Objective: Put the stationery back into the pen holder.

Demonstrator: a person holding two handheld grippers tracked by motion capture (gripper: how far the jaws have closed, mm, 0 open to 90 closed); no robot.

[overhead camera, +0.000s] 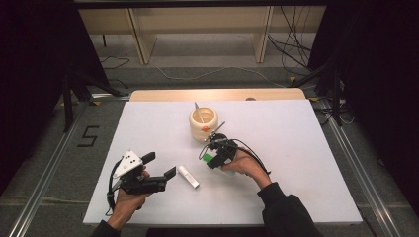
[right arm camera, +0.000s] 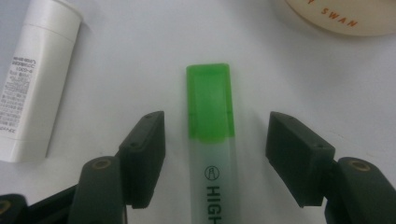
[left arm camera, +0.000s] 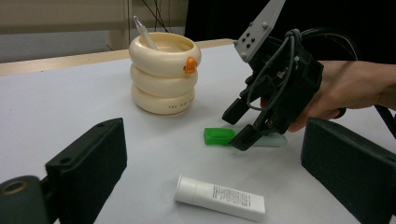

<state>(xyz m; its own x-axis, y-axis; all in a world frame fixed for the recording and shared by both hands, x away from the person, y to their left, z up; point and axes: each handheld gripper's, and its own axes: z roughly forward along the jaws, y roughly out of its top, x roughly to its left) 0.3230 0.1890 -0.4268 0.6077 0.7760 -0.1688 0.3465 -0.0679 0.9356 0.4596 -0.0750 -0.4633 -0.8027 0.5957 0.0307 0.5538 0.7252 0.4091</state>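
- Right claw (right arm camera: 212, 154) wide, straddling green highlighter (right arm camera: 210, 116) lying on tabletop (overhead camera: 296, 148), near cup (overhead camera: 203, 123).
- Left claw (overhead camera: 159, 168) wide, idle.
- Grasp step; next, probably close.

highlighter (right arm camera: 212, 140): translucent smooth plastic | holder (left arm camera: 163, 72): glossy cream | table (overhead camera: 296, 148): matt white

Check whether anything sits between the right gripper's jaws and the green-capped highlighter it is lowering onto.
Nothing visible does. The right gripper is open, its jaws on either side of the highlighter, which lies flat on the white table with bare gaps beside it. The white tube lies off to one side and the cream pen holder beyond the cap.
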